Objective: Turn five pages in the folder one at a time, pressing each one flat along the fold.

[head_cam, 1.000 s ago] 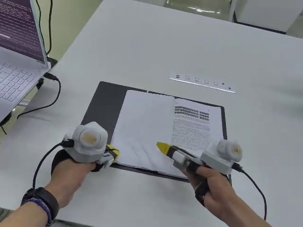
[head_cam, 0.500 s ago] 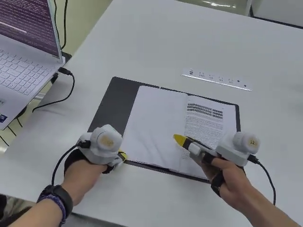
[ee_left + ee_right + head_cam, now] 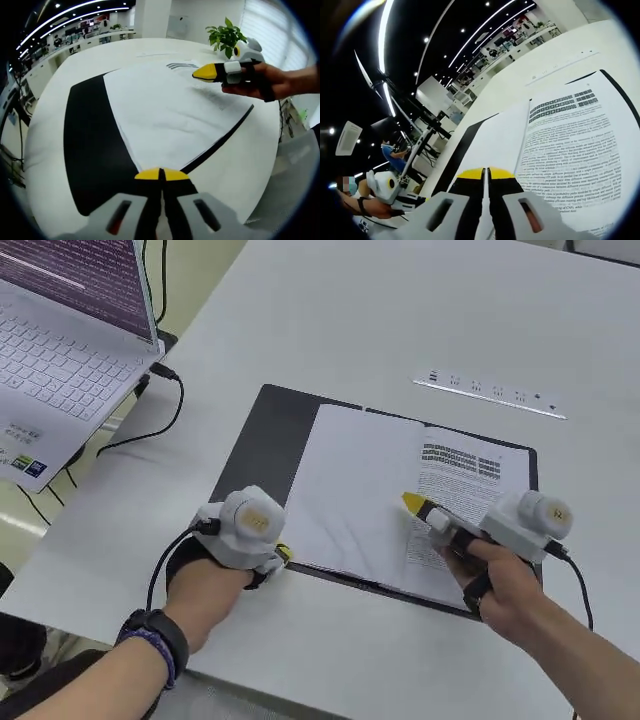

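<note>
The black folder (image 3: 256, 445) lies open on the white table, a blank page (image 3: 355, 480) on its left and a printed page (image 3: 455, 500) on its right. My left gripper (image 3: 281, 555) is shut and rests at the folder's near left corner (image 3: 125, 185), its yellow tips together over the black cover. My right gripper (image 3: 415, 504) is shut with nothing in it, its yellow tips just above the fold between blank page (image 3: 495, 145) and printed page (image 3: 575, 140). In the left gripper view the right gripper (image 3: 206, 73) hovers over the paper.
An open laptop (image 3: 60, 330) sits at the far left with a black cable (image 3: 150, 420) trailing toward the folder. A flush socket strip (image 3: 490, 397) lies in the table beyond the folder. The table's near edge runs just below my hands.
The camera shifted, moving everything right in the picture. My right gripper has slid a little further up the fold over the pages. The left gripper stays at the folder's corner.
</note>
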`<state>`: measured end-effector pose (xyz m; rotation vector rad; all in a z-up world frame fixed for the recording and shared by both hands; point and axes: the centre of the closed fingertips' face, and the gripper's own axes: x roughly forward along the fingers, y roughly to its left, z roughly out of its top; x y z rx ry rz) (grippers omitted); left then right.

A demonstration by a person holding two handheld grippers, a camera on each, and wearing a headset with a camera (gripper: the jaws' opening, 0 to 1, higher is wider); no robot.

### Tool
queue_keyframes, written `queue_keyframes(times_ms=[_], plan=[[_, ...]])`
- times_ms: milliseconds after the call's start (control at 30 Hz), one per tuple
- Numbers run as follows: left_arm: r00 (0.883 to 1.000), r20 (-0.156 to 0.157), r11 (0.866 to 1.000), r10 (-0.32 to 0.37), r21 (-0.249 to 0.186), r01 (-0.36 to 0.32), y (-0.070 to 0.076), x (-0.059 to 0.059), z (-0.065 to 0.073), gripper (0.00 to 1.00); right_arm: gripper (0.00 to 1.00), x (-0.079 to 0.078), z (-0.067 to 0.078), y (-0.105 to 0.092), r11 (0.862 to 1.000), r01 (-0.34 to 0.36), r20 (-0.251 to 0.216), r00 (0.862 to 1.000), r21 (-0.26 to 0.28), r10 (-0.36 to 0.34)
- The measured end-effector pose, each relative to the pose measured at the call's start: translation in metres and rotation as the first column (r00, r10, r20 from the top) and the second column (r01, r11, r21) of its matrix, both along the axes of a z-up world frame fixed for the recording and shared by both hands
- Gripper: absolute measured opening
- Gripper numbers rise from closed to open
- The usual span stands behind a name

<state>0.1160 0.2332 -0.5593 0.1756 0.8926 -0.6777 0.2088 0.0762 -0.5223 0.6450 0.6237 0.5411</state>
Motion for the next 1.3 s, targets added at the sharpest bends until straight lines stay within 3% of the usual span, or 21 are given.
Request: queue_keyframes(times_ms=[333,500,1000,1300], plan=[[0.999,-0.039,0.999,0.032,-0.037,-0.034,0.001,0.001,0.000,0.00,0.00,0.013,-0.011,-0.004,0.999,0.042,-0.026,0.999,0.008,-0.042],[0.999,-0.040,0.999,0.030,-0.034,-0.031,0.000,0.001,0.000,0.00,0.00,0.020,-0.018,-0.010,0.997,0.071,-0.043,0.997,0.004,-0.070],[0.999,-0.035,0.999,0.028,-0.023,-0.028,0.000,0.000,0.000,0.00,0.00,0.038,-0.002,-0.006,0.983,0.175,-0.045,0.984,0.054,-0.173],[0.999,-0.032,1.000,0.024,-0.015,-0.025,0.000,0.001,0.000,0.00,0.00,0.060,0.002,-0.010,0.965,0.249,-0.046,0.968,0.080,-0.246]])
